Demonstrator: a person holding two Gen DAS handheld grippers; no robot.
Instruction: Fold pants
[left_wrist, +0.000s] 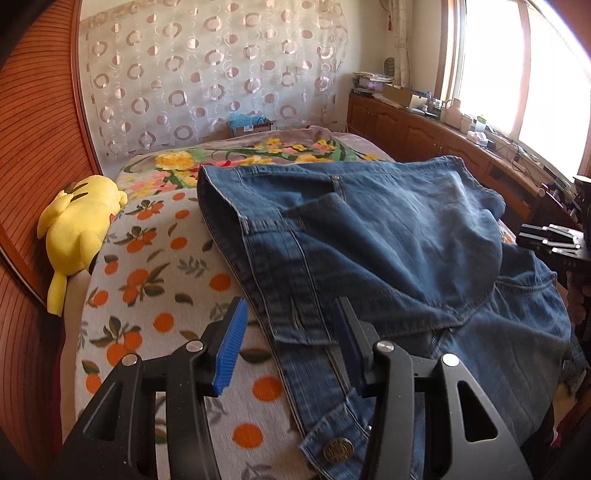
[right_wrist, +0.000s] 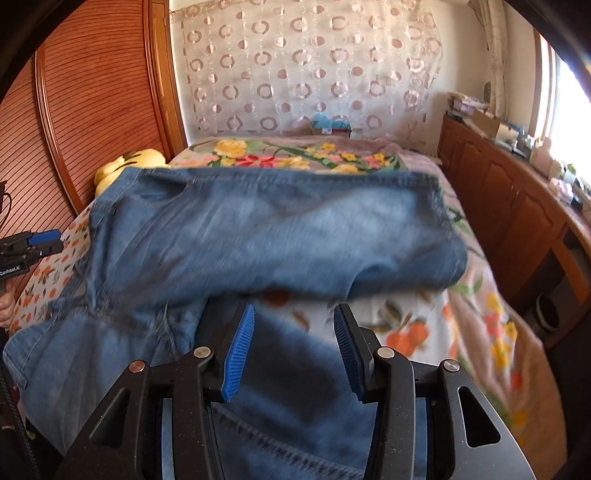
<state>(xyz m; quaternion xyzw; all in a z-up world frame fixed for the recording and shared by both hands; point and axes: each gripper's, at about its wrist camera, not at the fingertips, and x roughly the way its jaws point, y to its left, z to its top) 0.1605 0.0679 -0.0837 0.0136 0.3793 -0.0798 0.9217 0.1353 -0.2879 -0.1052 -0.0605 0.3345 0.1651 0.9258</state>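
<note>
Left wrist view shows the jeans (left_wrist: 388, 236) lying on the bed (left_wrist: 147, 295), over its orange-print blanket (left_wrist: 140, 266), with the leg ends doubled over the upper part so the hem lies across the seat. The waistband with its brass button (left_wrist: 338, 449) lies nearest the camera. That layout suggests one lengthwise fold is laid, probably to shorten the garment before a further fold.

Both grippers hang just above the cloth with nothing between the pads. The left gripper (left_wrist: 291, 347) has its fingers parted over the waistband edge and the blanket beside it; the right gripper (right_wrist: 293, 345) has its fingers parted over the denim below the folded-over leg (right_wrist: 277, 236), which looks blurred. Neither grasps anything, which fits a fold just let go.

At the head of the bed, beside the wooden headboard (left_wrist: 40, 147), lies a yellow plush toy (left_wrist: 79, 225), apart from the jeans. A wooden cabinet (left_wrist: 424, 129) runs under the window.
</note>
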